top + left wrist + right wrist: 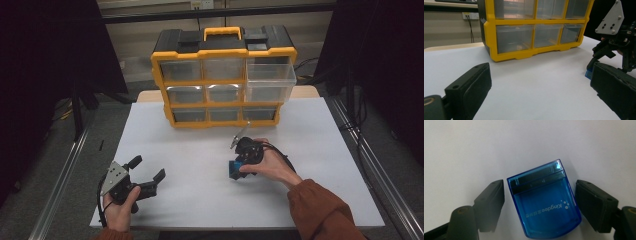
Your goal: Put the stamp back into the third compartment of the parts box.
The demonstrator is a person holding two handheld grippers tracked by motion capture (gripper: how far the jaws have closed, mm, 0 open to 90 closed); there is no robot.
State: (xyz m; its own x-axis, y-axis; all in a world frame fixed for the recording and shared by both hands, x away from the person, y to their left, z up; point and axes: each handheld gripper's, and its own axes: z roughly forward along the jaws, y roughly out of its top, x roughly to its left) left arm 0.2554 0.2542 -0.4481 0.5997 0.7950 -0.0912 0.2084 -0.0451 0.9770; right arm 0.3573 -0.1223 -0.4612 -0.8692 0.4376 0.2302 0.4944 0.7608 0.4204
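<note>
Now blue box (545,205) btwn right tool (540,202) jaws, small gaps both sides

yellow drawer organizer (223,80), one clear drawer (270,82) pulled out, white table (200,165)

Blue case (545,205) — glossy clear plastic.

Small see-through blue plastic box (545,202) w/ white print on its lid lies flat on white table (499,150), in front of yellow drawer cabinet (223,77).
</note>
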